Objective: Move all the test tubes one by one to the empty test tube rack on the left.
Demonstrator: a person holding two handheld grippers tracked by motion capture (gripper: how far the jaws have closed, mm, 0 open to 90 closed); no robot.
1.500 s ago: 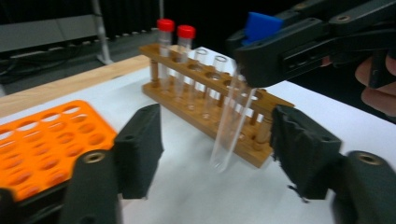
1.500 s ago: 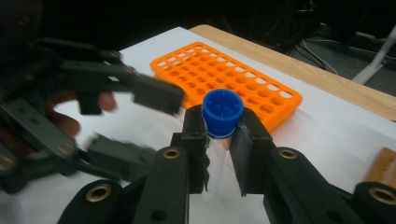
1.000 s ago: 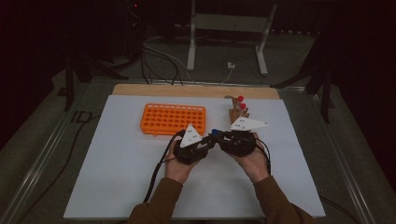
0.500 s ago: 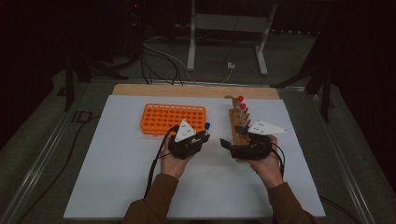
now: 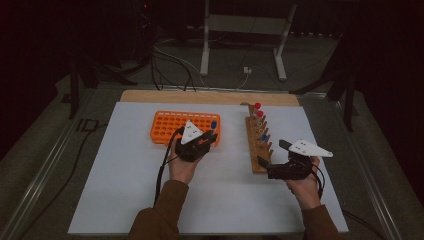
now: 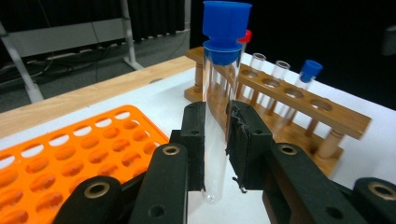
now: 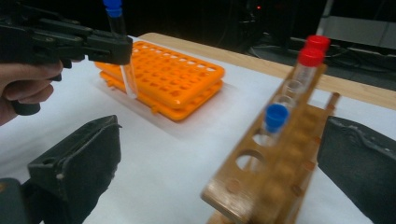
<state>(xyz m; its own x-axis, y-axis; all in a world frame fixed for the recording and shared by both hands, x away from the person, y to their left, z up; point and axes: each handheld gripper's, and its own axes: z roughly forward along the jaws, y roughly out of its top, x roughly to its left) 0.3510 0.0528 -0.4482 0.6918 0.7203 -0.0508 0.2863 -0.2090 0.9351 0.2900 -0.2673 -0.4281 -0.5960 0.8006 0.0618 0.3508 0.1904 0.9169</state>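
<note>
My left gripper (image 6: 217, 135) is shut on a clear test tube (image 6: 218, 93) with a blue cap and holds it upright. In the high view the left gripper (image 5: 210, 136) hovers at the near right corner of the orange rack (image 5: 170, 125), the tube's cap (image 5: 214, 124) above it. My right gripper (image 7: 224, 158) is open; its jaws have just been opening and its pads touch nothing. The near end of the wooden rack (image 7: 280, 172) lies just ahead of the gap. In the high view the right gripper (image 5: 271, 152) sits at that end of the wooden rack (image 5: 260, 140).
The wooden rack holds two red-capped tubes (image 7: 310, 56) at its far end, a blue-capped tube (image 7: 275, 116) in the middle, and uncapped tubes (image 6: 280, 70). Most holes of the orange rack (image 7: 173, 79) are bare. White paper (image 5: 125, 190) covers the table; stands and cables lie beyond.
The two grippers met at mid-table and have drawn apart. The left one moved left with the tube; the right one moved right and nearer, and its jaws spread wide.
</note>
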